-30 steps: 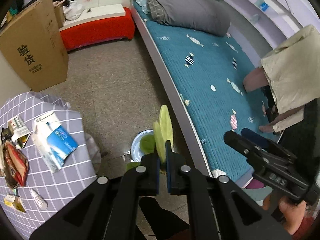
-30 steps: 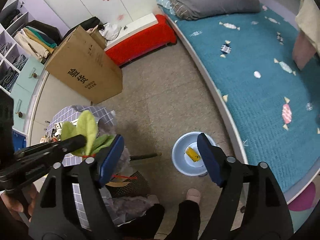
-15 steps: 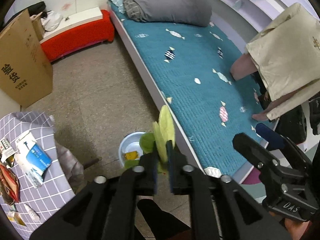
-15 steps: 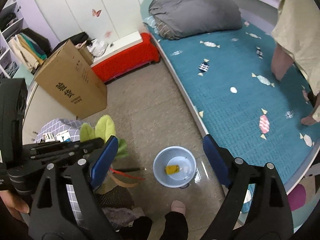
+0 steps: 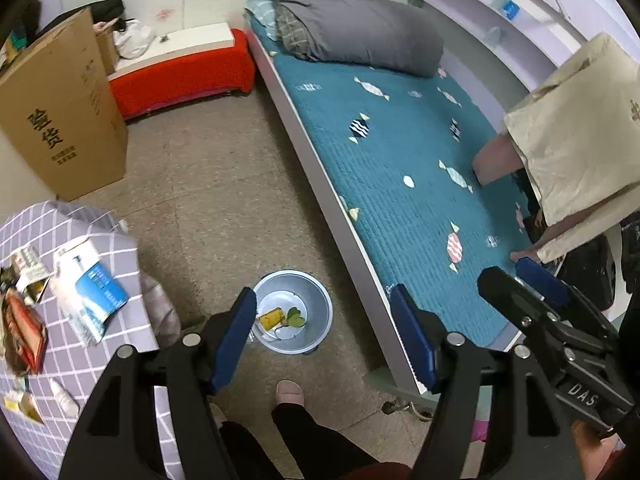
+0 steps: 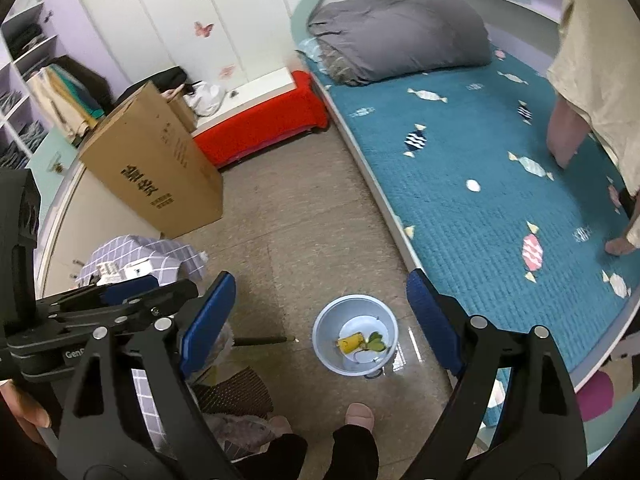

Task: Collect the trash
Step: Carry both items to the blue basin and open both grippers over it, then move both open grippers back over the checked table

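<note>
A pale blue bin [image 5: 316, 300] stands on the floor beside the bed, and shows in the right wrist view [image 6: 384, 320] too. Inside it lie a green leafy scrap [image 5: 295, 316] and a yellow piece [image 5: 269, 316], also seen from the right wrist: the green scrap [image 6: 376, 341], the yellow piece [image 6: 351, 342]. My left gripper [image 5: 324, 330] is open and empty, above the bin. My right gripper [image 6: 320, 320] is open and empty, also above the bin. More trash lies on the checked table [image 5: 80, 344]: a white-and-blue packet [image 5: 94, 288] and red wrappers [image 5: 24, 332].
A teal bed [image 5: 400, 168] with a grey duvet [image 5: 352, 24] runs along the right. A large cardboard box [image 5: 60, 108] and a red bench [image 5: 184, 76] stand at the back. My foot [image 5: 289, 392] is just in front of the bin.
My left gripper has opened and let go of the green leafy scrap, which now lies in the bin. Both grippers have shifted slightly over the bin.
</note>
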